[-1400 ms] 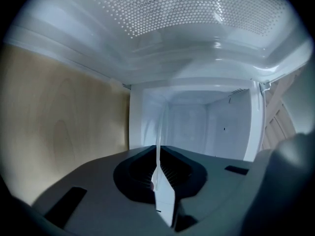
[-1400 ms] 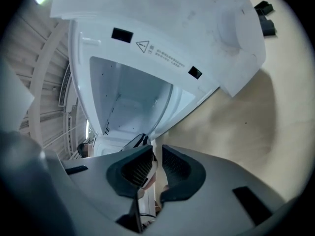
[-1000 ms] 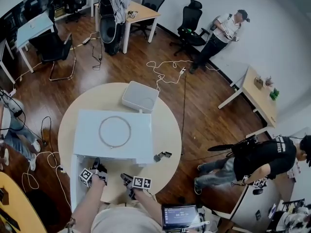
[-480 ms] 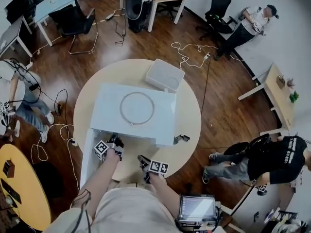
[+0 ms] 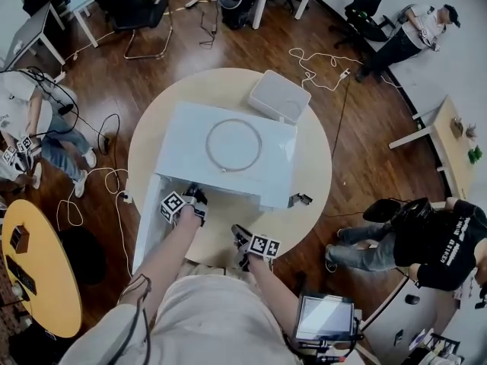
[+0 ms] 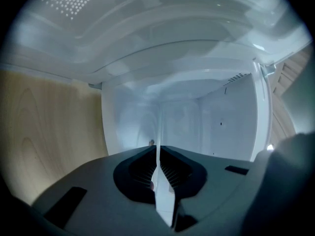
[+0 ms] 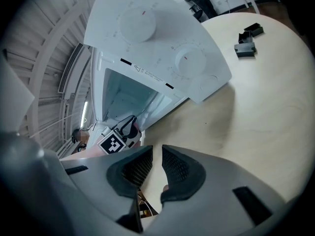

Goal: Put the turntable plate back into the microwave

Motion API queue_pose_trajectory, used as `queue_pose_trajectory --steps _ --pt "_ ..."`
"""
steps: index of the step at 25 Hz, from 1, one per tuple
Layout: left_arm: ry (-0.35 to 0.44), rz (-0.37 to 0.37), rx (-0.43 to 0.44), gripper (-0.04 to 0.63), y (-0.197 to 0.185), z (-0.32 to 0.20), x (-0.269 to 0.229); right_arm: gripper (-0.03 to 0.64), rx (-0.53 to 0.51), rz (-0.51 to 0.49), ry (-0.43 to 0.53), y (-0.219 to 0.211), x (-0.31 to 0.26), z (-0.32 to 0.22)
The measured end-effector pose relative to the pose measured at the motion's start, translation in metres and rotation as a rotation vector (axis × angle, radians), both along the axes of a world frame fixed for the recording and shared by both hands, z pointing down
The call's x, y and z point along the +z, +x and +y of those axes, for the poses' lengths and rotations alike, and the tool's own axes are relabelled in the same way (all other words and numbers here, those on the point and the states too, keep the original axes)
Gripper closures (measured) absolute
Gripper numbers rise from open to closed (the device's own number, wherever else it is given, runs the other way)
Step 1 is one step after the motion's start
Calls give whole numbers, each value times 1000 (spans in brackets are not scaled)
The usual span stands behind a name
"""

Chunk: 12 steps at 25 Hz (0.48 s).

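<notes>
Little shifts: our left gripper [image 5: 195,196] stays clenched, empty, at the microwave's [image 5: 190,139] open mouth, right gripper [image 5: 239,236] likewise by the desk's [image 5: 304,226] near edge; the plate [image 5: 233,144] still lies atop the microwave, unfetched.

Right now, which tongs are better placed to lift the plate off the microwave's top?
Left, probably: left tongs sit at the microwave's open front, nearer the turntable plate on top; right tongs hang further back over the table.

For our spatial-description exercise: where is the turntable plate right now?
Head view, centre: the turntable plate lies on top of the white microwave, the white box just beyond it on the round table.
</notes>
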<state>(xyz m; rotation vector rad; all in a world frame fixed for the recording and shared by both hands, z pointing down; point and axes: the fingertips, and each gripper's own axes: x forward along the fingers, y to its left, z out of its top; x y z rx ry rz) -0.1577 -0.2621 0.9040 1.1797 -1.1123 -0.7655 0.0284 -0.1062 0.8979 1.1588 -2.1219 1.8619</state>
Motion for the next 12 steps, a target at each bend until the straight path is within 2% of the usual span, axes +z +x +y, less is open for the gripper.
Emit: queue_pose_trajectory --steps 3,7,12 --pt "-12 -16 -28 563 -9 -3 6 576 -7 16 5 3 2 3" --pt "-44 -59 -7 563 -10 -2 11 576 -25 60 57 -6 -3 -10" --pt "-99 -98 2 563 -13 3 20 576 120 22 87 -30 -8 -62"
